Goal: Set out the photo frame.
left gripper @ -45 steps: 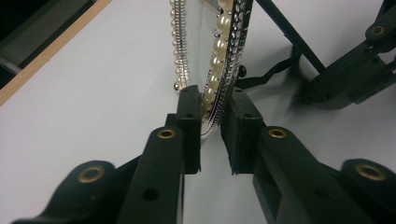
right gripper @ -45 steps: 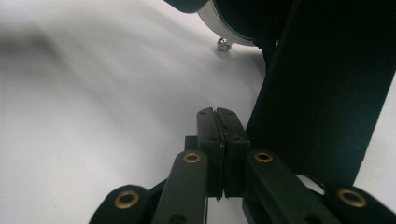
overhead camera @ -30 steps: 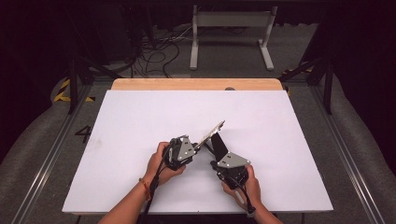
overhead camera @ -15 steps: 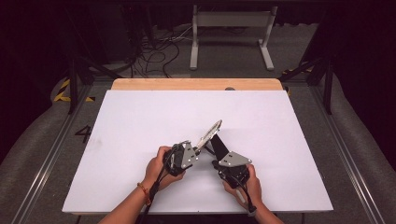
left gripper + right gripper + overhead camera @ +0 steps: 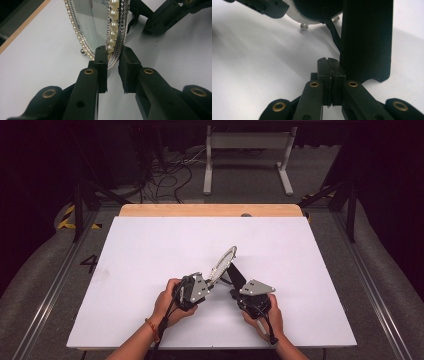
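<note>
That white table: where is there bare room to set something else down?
The white table lies bare along its far half below the wooden edge, and on both side margins. It is crowded at the near middle, where the left gripper clamps the pearl-rimmed oval frame beside the shut right gripper.

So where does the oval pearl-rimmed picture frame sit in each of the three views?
High view: the picture frame stands tilted at table centre, between both grippers.
Left gripper view: its pearl rim rises at top centre, its lower edge pinched by the left gripper.
Right gripper view: its underside shows at top centre.
Shared landmark: the black back stand.
</note>
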The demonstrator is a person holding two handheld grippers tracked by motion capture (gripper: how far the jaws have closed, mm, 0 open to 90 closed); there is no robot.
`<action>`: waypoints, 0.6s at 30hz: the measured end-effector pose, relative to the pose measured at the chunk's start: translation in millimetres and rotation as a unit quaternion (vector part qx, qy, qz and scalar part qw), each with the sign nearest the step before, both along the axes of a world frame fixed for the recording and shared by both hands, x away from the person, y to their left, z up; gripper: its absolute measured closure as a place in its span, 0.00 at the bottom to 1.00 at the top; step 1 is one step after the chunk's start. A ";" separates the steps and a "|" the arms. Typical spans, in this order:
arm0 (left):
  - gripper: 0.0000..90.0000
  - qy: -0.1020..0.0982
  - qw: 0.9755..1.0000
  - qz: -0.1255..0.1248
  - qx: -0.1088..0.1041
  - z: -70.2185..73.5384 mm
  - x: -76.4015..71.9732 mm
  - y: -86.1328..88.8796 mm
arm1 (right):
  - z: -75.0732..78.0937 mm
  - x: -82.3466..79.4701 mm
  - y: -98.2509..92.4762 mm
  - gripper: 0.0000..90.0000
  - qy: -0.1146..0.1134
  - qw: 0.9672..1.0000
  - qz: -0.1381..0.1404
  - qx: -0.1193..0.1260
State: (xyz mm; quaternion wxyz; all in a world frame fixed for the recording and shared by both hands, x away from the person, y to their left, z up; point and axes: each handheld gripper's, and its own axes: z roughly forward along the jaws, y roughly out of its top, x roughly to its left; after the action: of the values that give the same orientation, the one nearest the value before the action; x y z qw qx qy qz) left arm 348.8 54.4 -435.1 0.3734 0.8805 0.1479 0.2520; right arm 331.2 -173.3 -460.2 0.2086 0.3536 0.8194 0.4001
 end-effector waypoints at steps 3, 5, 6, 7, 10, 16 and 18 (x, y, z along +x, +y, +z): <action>0.85 0.001 1.000 -0.002 -0.006 -0.2 0.8 -0.6 | -0.7 0.7 -0.6 1.00 0.000 1.000 0.000 -0.002; 0.83 0.004 1.000 0.001 -0.003 -2.2 1.4 -2.0 | -0.8 1.0 -1.0 1.00 -0.001 1.000 0.001 -0.003; 0.82 0.001 1.000 0.001 0.002 -3.9 2.2 -3.1 | -0.9 1.2 -1.1 1.00 -0.001 1.000 0.000 -0.003; 0.81 0.002 1.000 0.007 0.008 -6.7 2.3 -4.0 | -0.8 1.4 -1.3 1.00 -0.001 1.000 0.000 -0.003; 0.78 0.006 1.000 0.010 0.011 -11.8 6.9 -4.7 | -0.7 1.7 -2.3 1.00 -0.002 1.000 -0.001 -0.005; 0.62 0.017 1.000 0.018 -0.007 -16.1 11.6 -5.7 | -1.0 2.9 -4.9 0.99 -0.001 1.000 -0.006 -0.003; 0.62 0.021 0.999 0.019 -0.021 -16.1 12.9 -5.6 | -0.7 2.4 -6.0 0.99 -0.006 1.000 -0.010 -0.003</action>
State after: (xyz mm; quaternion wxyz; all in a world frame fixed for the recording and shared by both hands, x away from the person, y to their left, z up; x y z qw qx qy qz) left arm 361.7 48.9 -451.3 0.3837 0.8747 0.1775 0.2370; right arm 333.5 -179.3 -460.8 0.2185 0.3583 0.8161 0.3973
